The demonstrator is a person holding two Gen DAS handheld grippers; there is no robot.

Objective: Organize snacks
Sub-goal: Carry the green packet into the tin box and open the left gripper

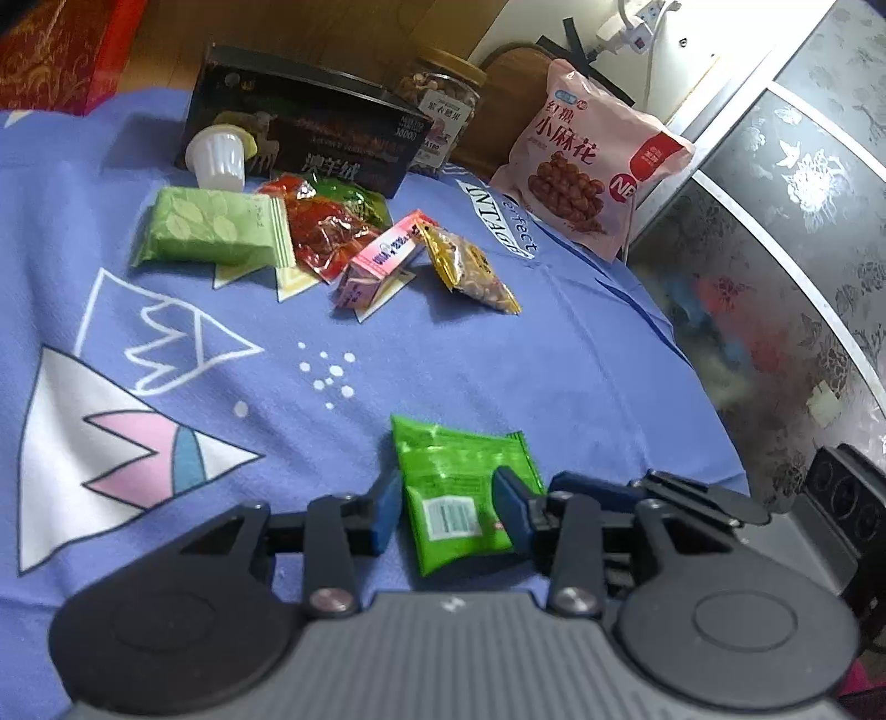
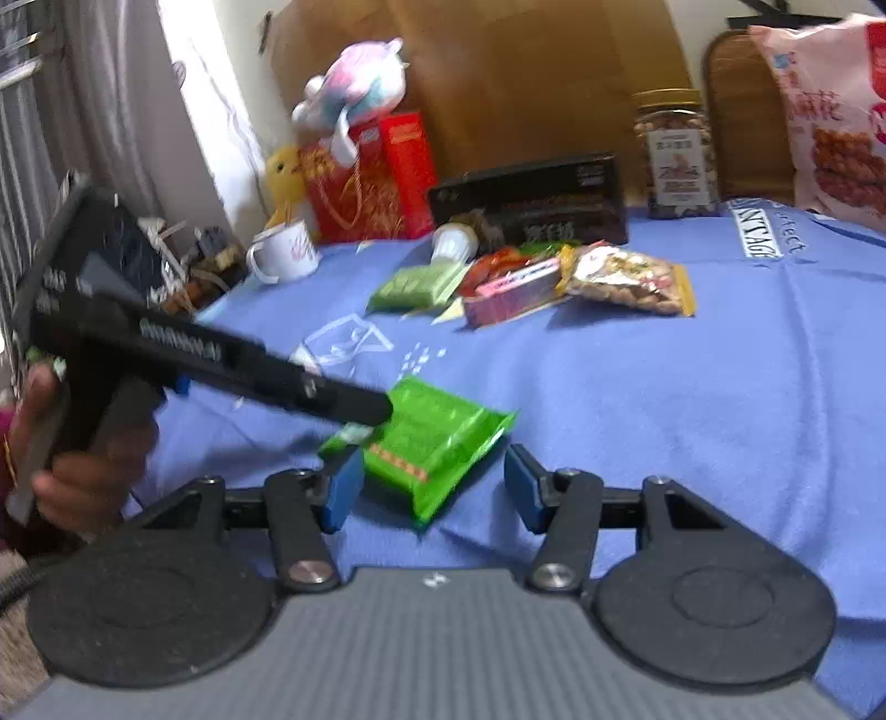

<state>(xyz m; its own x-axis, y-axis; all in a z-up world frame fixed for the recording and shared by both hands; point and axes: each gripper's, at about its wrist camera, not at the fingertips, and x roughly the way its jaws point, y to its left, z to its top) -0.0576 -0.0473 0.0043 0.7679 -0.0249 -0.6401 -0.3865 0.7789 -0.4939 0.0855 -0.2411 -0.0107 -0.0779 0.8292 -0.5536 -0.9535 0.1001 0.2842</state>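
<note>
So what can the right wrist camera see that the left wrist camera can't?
Only the right wrist view shows the plush toy, the white mug, the yellow chick and the hand holding the left gripper. Only the left wrist view shows the patterned cabinet door and wall socket. Both show the bright green packet, the black box, the nut jar and the pink bag.

Roughly seven snack packets (image 1: pixel 464 493), one jar (image 1: pixel 443 119).
</note>
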